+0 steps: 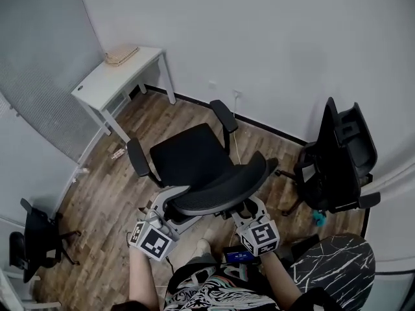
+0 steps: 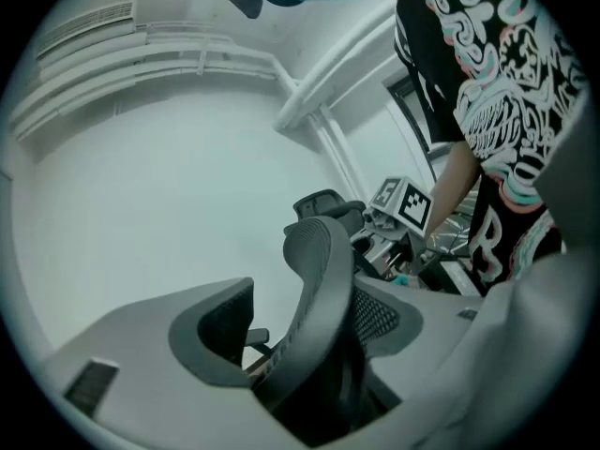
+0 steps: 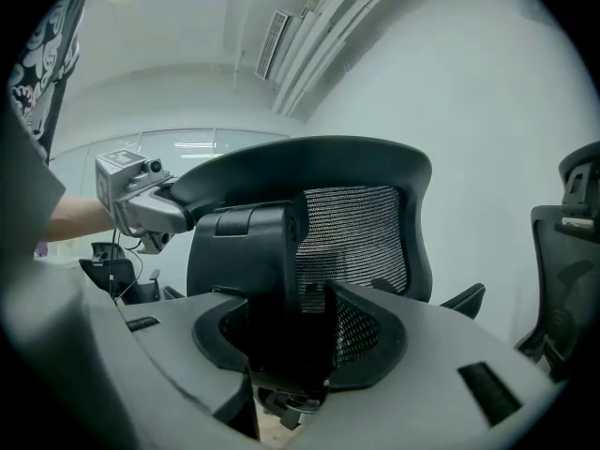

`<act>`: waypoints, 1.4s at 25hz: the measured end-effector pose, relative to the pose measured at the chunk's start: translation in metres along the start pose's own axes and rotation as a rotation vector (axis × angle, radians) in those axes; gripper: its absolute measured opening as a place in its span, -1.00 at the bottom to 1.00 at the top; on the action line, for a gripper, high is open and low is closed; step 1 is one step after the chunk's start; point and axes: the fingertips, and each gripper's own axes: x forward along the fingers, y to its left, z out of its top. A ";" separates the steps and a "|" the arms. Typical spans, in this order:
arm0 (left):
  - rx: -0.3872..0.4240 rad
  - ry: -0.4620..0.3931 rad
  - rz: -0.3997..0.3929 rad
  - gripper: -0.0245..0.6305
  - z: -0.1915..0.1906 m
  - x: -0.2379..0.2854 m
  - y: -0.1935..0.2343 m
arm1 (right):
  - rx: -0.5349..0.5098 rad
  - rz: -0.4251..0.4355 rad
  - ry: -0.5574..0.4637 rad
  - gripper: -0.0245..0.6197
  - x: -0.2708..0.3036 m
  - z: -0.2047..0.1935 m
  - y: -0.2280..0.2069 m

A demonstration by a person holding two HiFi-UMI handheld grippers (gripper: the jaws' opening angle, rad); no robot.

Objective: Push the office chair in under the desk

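Note:
A black mesh office chair [image 1: 191, 157] stands mid-floor with its backrest [image 1: 220, 186] toward me and its seat facing a white desk [image 1: 113, 76] at the far left wall. My left gripper [image 1: 170, 198] is at the backrest's left edge; the curved rim [image 2: 319, 279] runs between its wide jaws with a gap beside the left pad [image 2: 211, 331], so it is open. My right gripper [image 1: 249, 207] is behind the backrest; its jaws sit on either side of the black back support [image 3: 258, 270] and close against it. The mesh back [image 3: 361, 223] rises above.
A second black chair [image 1: 340, 157] stands against the right wall, also seen in the right gripper view [image 3: 567, 251]. A smaller dark chair [image 1: 39, 238] is at the lower left. A cable hangs from a wall socket [image 1: 237, 96]. Wood floor [image 1: 110, 193] lies between chair and desk.

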 end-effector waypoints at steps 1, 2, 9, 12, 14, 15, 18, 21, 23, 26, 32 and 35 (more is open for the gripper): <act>0.027 0.010 0.006 0.04 -0.001 0.007 -0.001 | -0.003 -0.005 0.000 -0.50 -0.001 0.000 -0.003; 0.049 0.023 0.006 0.04 -0.004 0.012 -0.002 | -0.003 -0.011 -0.001 -0.50 -0.002 0.001 -0.004; 0.161 0.149 0.014 -0.44 -0.025 0.020 0.002 | 0.026 0.033 -0.012 -0.57 0.001 0.001 0.010; 0.196 0.138 0.045 -0.56 -0.025 0.024 0.006 | 0.011 0.042 -0.028 -0.58 0.007 0.005 0.006; 0.219 0.147 0.051 -0.61 -0.026 0.027 0.009 | 0.002 0.049 -0.041 -0.59 0.012 0.007 0.006; 0.227 0.155 0.045 -0.63 -0.026 0.028 0.008 | -0.004 0.049 -0.039 -0.60 0.010 0.005 0.006; 0.232 0.181 0.010 -0.67 -0.030 0.027 0.000 | -0.012 0.051 -0.026 -0.61 0.003 0.000 0.008; 0.232 0.199 -0.009 -0.68 -0.033 0.020 0.000 | -0.024 0.055 -0.038 -0.61 0.004 0.001 0.014; 0.252 0.191 0.012 -0.68 -0.031 0.022 0.012 | -0.048 0.057 -0.062 -0.62 0.013 0.008 0.010; 0.246 0.176 0.043 -0.71 -0.029 0.027 0.008 | -0.079 0.062 -0.043 -0.68 0.008 0.002 0.011; 0.247 0.176 0.055 -0.71 -0.029 0.023 0.004 | -0.100 0.060 -0.042 -0.73 0.004 0.001 0.016; 0.250 0.170 0.062 -0.71 -0.028 0.025 0.008 | -0.119 0.056 -0.050 -0.73 0.007 0.005 0.014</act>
